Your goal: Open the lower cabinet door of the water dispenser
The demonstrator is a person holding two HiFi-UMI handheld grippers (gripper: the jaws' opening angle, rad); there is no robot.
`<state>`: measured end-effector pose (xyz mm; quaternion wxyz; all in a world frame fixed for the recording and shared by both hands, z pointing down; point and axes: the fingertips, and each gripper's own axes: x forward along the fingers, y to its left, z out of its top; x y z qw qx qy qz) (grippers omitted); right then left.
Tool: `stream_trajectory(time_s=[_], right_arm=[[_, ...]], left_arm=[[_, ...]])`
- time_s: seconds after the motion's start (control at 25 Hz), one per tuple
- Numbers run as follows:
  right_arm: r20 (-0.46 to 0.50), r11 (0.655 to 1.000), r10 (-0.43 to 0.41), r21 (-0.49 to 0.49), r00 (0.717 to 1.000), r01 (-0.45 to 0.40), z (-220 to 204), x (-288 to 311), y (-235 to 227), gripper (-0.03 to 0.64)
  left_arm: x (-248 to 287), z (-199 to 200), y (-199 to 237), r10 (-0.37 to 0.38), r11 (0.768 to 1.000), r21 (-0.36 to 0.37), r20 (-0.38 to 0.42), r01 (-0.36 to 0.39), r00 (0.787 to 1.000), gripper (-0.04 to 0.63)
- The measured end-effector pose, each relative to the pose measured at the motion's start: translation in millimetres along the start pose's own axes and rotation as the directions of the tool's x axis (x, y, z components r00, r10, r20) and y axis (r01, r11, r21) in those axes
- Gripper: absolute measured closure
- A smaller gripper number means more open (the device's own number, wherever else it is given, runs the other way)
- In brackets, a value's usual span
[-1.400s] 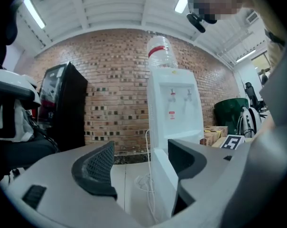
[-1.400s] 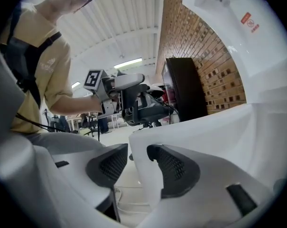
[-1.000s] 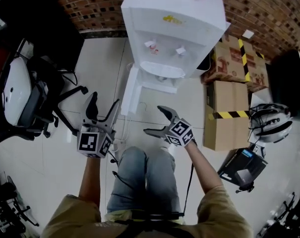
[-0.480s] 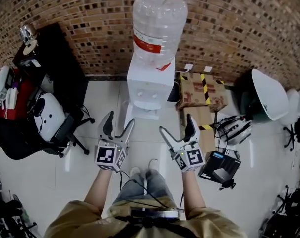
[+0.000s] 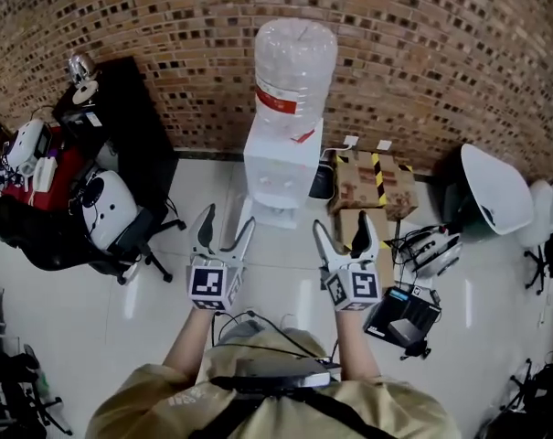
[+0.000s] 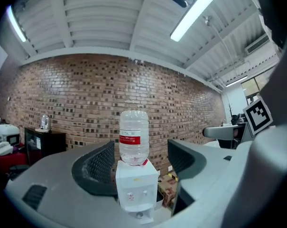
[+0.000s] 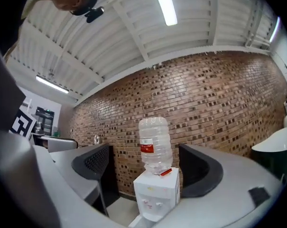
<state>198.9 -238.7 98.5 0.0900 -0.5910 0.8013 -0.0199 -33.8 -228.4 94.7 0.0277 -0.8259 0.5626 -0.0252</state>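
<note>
The white water dispenser (image 5: 281, 167) stands against the brick wall with a clear bottle (image 5: 296, 67) on top. Its lower door (image 5: 247, 210) shows as a narrow white panel swung out to the left. My left gripper (image 5: 226, 229) is held well short of it, open and empty. My right gripper (image 5: 344, 236) is beside it on the right, its jaws closing but still wide, with nothing between them. Both gripper views look level at the dispenser (image 6: 136, 189) (image 7: 157, 198) from a distance, framed by the left gripper (image 6: 141, 163) and the right gripper (image 7: 145, 167).
Taped cardboard boxes (image 5: 372, 183) sit right of the dispenser. A black cabinet (image 5: 121, 117) and an office chair (image 5: 111, 218) stand at the left. A white chair (image 5: 491, 190) and a black box (image 5: 402, 318) on the floor are at the right. White tiles lie between me and the dispenser.
The head view has pulled up and back from close above the dispenser, so the bottle and wall now show. Both grippers rose and point level; the right jaws narrowed slightly.
</note>
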Motion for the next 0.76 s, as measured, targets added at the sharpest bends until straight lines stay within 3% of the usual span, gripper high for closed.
stream_trajectory(time_s=[0.24,0.76], right_arm=[[-0.012,0.997,0.072,-0.041,0.997,-0.072,10,9,22,0.133],[-0.015,0.996,0.067,-0.052,0.998,-0.067,1,4,18,0.135]], left_arm=[[1,3,-6,0.013,1.0,0.013,-0.007,-0.013,1.0,0.284],[11,-7,-17,0.029,0.999,0.016,0.028,-0.029,0.999,0.284]])
